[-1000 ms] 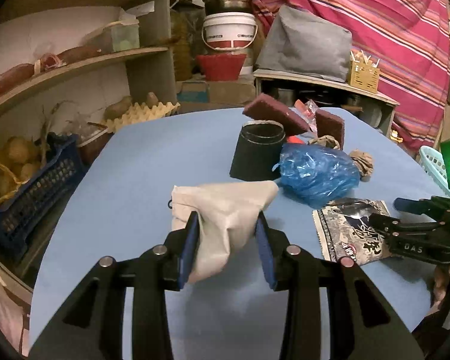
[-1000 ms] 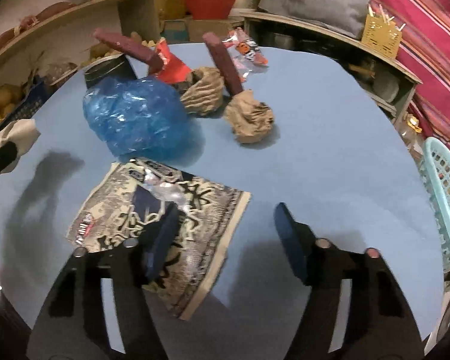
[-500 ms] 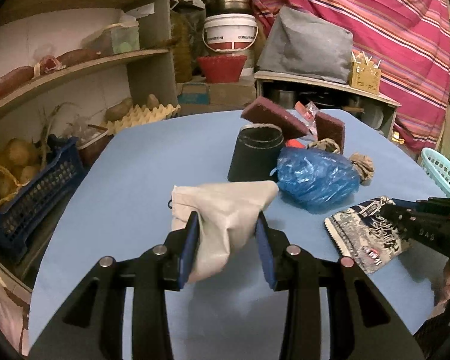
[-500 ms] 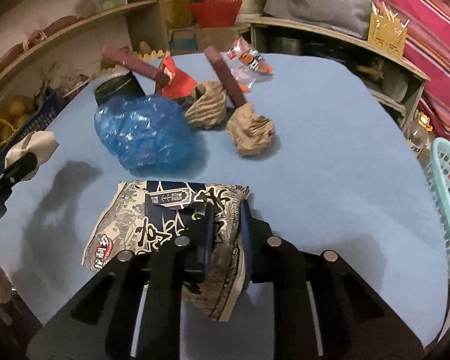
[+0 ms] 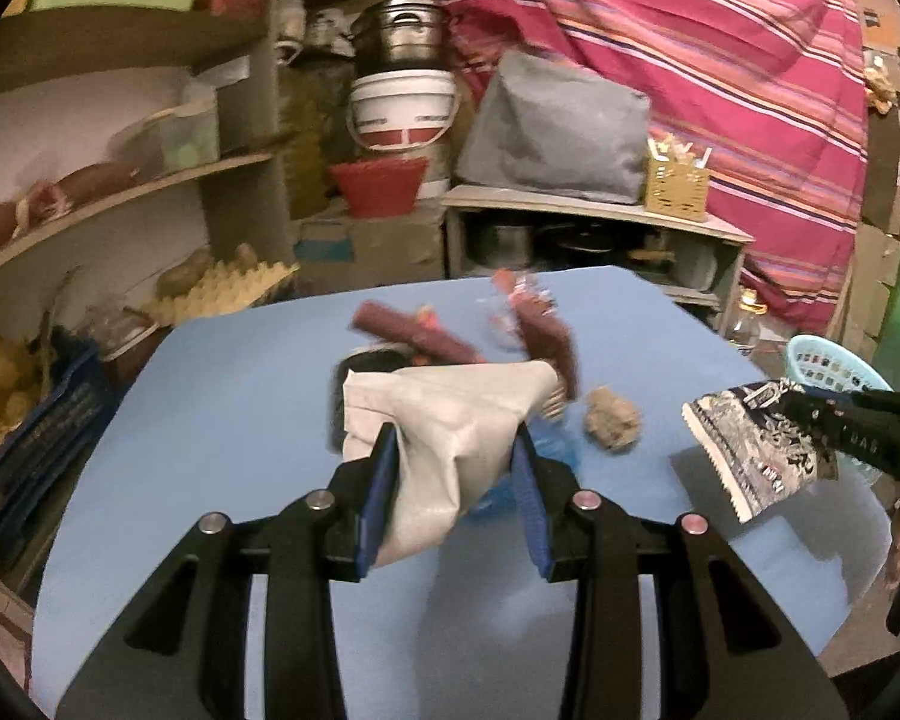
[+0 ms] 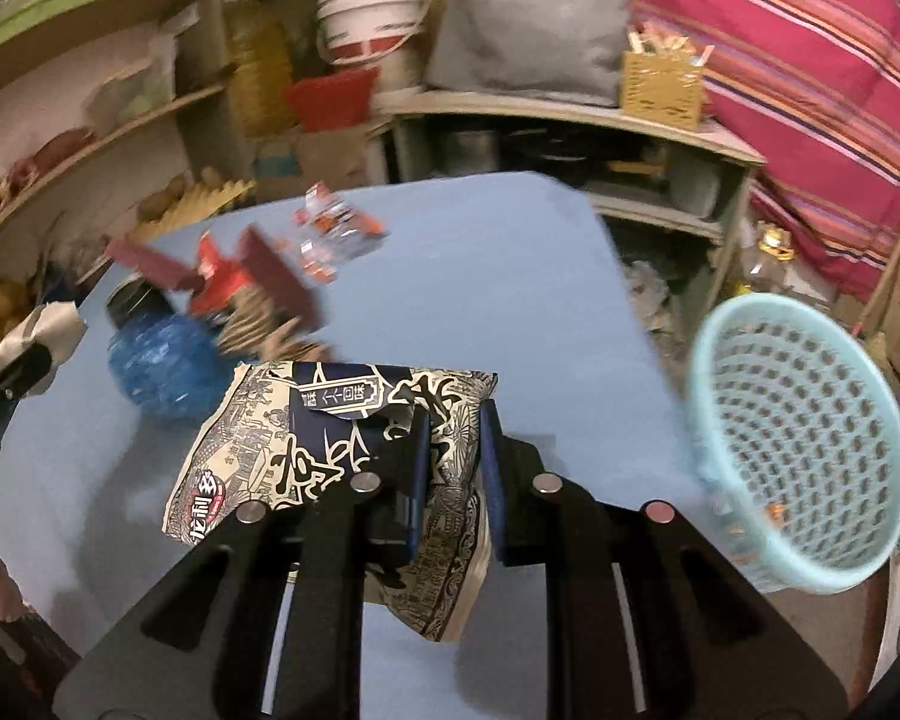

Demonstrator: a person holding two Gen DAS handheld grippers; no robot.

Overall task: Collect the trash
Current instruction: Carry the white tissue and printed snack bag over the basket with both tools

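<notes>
The left gripper [image 5: 455, 483] was closed on a beige paper bag [image 5: 444, 420], its blue pads pressed against the bag's two sides and the bag held clear above the blue table [image 5: 222, 420]. The right gripper [image 6: 455, 468] was clamped on a patterned snack wrapper [image 6: 330, 426] — dark blue and cream, printed with characters — which hung from the jaws above the table; the left wrist view showed the same wrapper [image 5: 756, 444] raised off the surface at the table's right side. A light blue perforated basket [image 6: 810, 438] stood just beyond the table's right edge, near the wrapper. Remaining on the table were a crumpled blue plastic bag [image 6: 156, 372], a crumpled brown paper ball [image 5: 612, 420], two maroon pads [image 6: 270, 276], a red wrapper [image 6: 219, 276], a clear printed wrapper [image 6: 336, 228] and a black cup [image 6: 127, 303] — all grouped toward the far left, somewhat blurred. Shelving [image 5: 120, 192] with stored goods lined the left wall.
</notes>
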